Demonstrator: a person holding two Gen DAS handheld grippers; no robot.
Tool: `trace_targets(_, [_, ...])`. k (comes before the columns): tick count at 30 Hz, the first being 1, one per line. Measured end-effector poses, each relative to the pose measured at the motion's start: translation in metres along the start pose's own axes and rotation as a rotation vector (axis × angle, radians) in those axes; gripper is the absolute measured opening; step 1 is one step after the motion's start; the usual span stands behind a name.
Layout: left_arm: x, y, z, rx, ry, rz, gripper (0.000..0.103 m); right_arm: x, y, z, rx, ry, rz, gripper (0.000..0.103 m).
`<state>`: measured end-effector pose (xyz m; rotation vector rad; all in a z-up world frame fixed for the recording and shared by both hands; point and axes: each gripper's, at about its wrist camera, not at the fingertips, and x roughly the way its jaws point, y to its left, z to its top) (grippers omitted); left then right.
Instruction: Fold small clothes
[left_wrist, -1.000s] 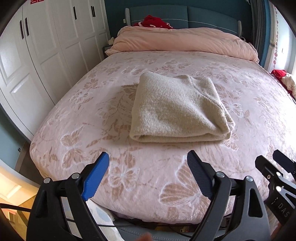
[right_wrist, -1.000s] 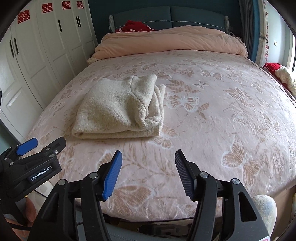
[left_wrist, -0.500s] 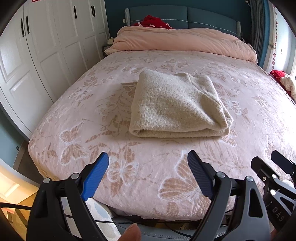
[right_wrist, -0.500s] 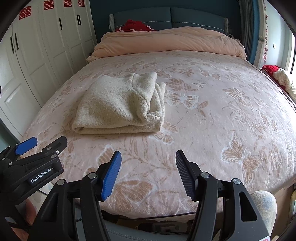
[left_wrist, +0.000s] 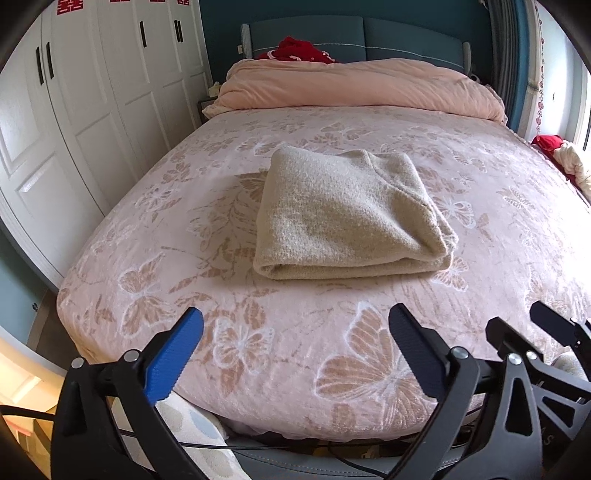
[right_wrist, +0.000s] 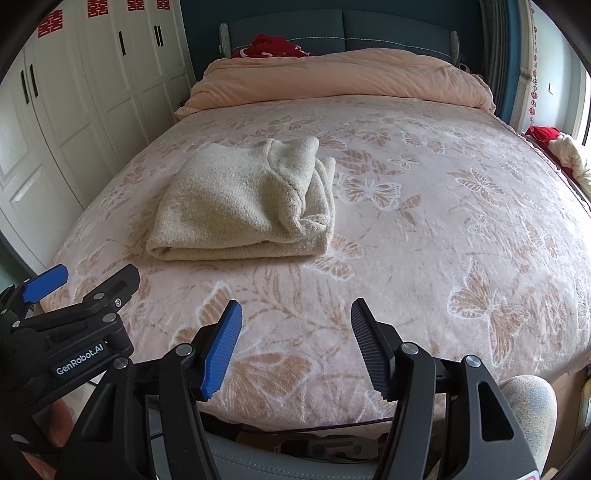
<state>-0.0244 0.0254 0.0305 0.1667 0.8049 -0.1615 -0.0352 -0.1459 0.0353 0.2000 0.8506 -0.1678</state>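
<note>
Left claw (left_wrist: 295, 354) opening (nothing between), right claw (right_wrist: 295, 347) agape.

Brightness: soft, even daylight in both wrist views.
Light source: window (left_wrist: 585, 122) at the right edge, washed out by glare.
Shadows: faint one under the folded sweater (left_wrist: 347, 218), toward the bed's (left_wrist: 155, 229) near edge.
Focus: sharp throughout, no motion blur.
Distortion: strong fisheye; wardrobe doors (right_wrist: 74, 122) bow, corners black.

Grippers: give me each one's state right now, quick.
Left gripper: jaws opening wide, nothing between them.
Right gripper: open, empty; the folded beige sweater lies untouched on the bed.
</note>
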Motion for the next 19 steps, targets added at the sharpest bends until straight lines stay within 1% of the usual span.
trace_targets(13, [0.0092, -0.0004, -0.0087, 0.013, 0.033, 0.012, 0.098, 0.0013, 0.0044, -0.0014, -0.002, 0.007, 0.011, 0.061])
trace_targets(19, [0.0084, 0.0019, -0.0073, -0.003, 0.024, 0.011, 0.098, 0.0015, 0.0076, -0.0016, -0.004, 0.008, 0.015, 0.061])
